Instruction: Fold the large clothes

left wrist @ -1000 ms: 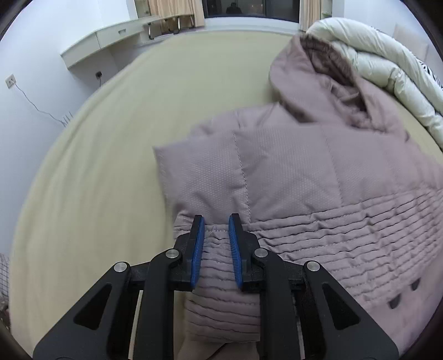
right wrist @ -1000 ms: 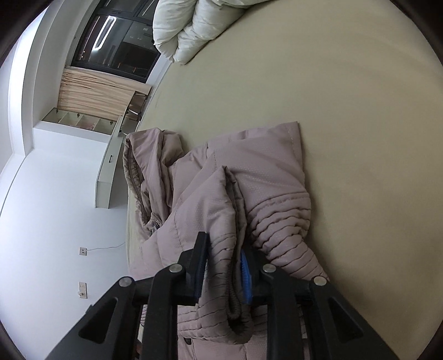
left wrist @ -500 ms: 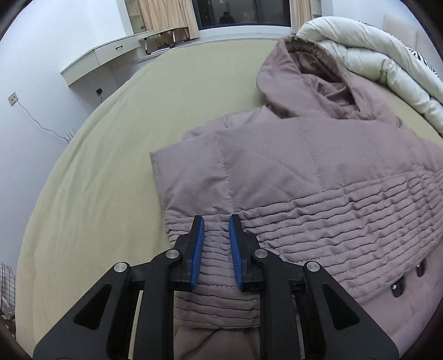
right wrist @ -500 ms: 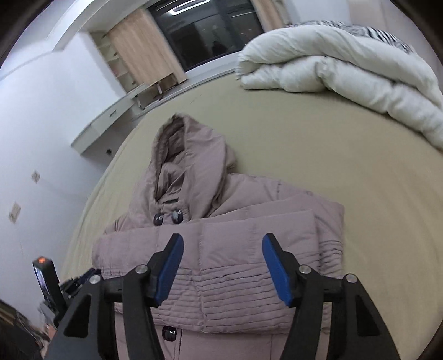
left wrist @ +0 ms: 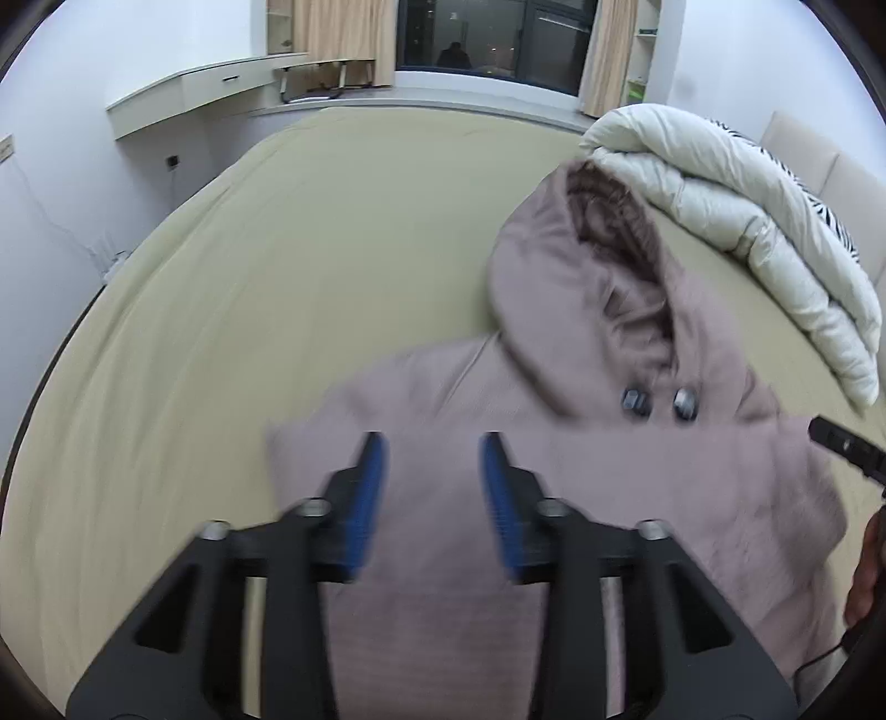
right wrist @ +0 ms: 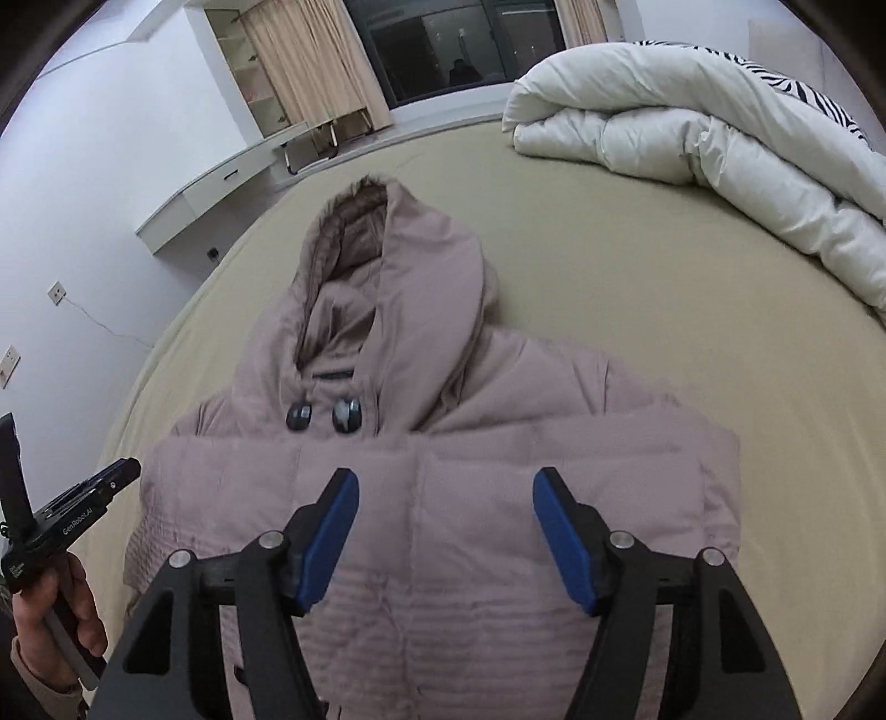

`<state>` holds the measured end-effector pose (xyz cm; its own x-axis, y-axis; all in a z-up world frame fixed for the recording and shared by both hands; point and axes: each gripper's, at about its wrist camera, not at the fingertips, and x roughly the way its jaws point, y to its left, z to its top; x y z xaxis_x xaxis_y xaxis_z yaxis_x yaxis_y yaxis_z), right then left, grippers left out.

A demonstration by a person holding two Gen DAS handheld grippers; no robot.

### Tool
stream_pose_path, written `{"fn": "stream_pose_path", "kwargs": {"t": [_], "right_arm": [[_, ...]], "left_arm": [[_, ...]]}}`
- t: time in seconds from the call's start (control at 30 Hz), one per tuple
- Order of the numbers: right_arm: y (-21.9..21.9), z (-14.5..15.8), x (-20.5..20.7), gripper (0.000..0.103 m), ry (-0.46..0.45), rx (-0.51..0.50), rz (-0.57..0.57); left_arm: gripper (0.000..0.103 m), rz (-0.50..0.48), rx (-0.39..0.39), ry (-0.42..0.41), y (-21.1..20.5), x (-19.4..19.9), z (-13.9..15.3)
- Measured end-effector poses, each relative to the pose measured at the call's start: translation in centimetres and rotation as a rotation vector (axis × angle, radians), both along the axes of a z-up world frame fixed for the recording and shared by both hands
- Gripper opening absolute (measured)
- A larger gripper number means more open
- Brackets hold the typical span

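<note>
A mauve hooded puffer coat [right wrist: 443,443] lies flat on the beige bed [right wrist: 637,288], front up, hood pointing away, both sleeves folded across the chest below two dark buttons [right wrist: 324,415]. It also shows in the left wrist view [left wrist: 581,443]. My left gripper [left wrist: 433,487] is open and empty, hovering above the coat's left part. My right gripper [right wrist: 443,526] is wide open and empty above the folded sleeves. The left gripper's body shows at the left edge of the right wrist view [right wrist: 61,531].
A rolled white duvet [right wrist: 720,149] lies at the bed's far right, also in the left wrist view [left wrist: 736,221]. A white wall shelf [left wrist: 205,94] and a dark window with curtains [left wrist: 487,44] stand beyond the bed. Bare bed sheet [left wrist: 249,304] spreads left of the coat.
My left gripper let go of the ribbed sleeve cuff, opened and lifted back. My right gripper released its sleeve earlier, opened wide and drew back over the coat.
</note>
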<state>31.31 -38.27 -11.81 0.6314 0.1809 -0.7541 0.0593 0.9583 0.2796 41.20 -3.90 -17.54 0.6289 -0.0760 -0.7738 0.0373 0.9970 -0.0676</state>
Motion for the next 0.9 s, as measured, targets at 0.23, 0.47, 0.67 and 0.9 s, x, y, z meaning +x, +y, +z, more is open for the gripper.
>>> {"fn": "stream_pose_path", "kwargs": {"t": [0.23, 0.47, 0.67, 0.9], "right_arm": [[0.5, 0.9, 6.1, 0.069, -0.002, -0.07, 0.031], [-0.9, 1.6, 12.6, 0.069, 0.009, -0.048, 0.024], [0.6, 0.2, 16.9, 0.069, 0.025, -0.068, 0.048], [3.4, -0.5, 22.7, 0.07, 0.034, -0.066, 0.046]], "left_arm": [[0.073, -0.053, -0.012, 0.028, -5.8, 12.1, 1.9], [0.073, -0.044, 0.067, 0.073, -10.4, 22.2, 0.0], [0.066, -0.032, 0.09, 0.133, -9.9, 26.1, -3.8], [0.032, -0.056, 0.04, 0.129, -8.6, 26.7, -3.5]]}}
